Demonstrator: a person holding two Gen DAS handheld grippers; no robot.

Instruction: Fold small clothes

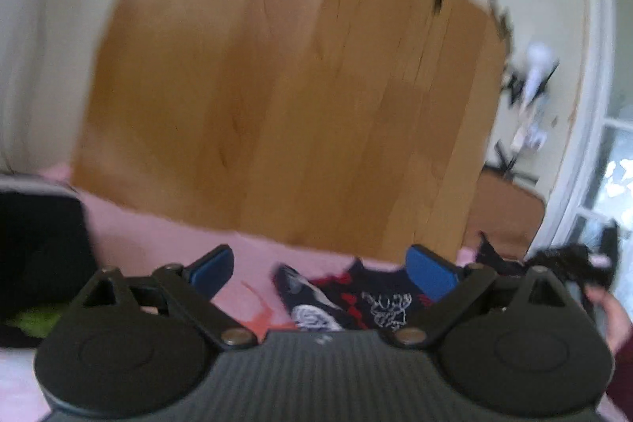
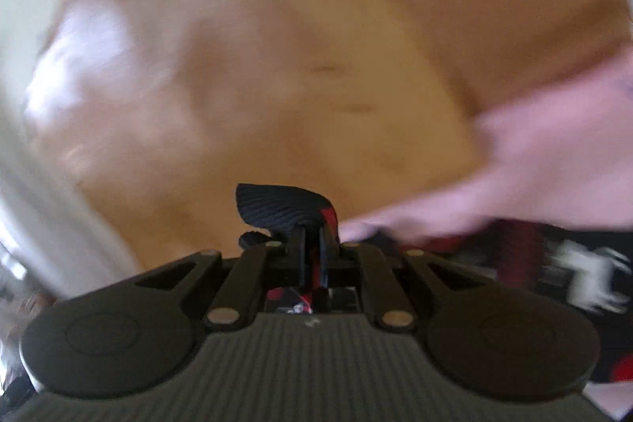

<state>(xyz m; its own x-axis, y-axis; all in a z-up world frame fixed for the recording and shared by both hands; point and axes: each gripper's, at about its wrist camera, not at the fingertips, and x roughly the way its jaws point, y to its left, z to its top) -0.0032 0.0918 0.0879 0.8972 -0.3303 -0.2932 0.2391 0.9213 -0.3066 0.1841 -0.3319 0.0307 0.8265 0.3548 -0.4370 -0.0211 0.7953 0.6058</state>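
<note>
A small black garment (image 1: 368, 299) with red and white prints lies on a pink cloth (image 1: 158, 244) at the near edge of the left wrist view. My left gripper (image 1: 318, 269) is open and empty, its blue pads on either side of the garment and above it. My right gripper (image 2: 312, 236) is shut on a ribbed black and red edge of the garment (image 2: 285, 208). The rest of the garment (image 2: 554, 263) trails off blurred to the right over the pink cloth (image 2: 554, 153).
A wooden floor (image 1: 277, 86) fills the view beyond the pink surface. A black bag or box (image 1: 39, 248) sits at the left. A dark cloth pile (image 1: 565, 260) lies at the right by a hand (image 1: 613, 315). White walls and a glass door (image 1: 617, 165) stand beyond.
</note>
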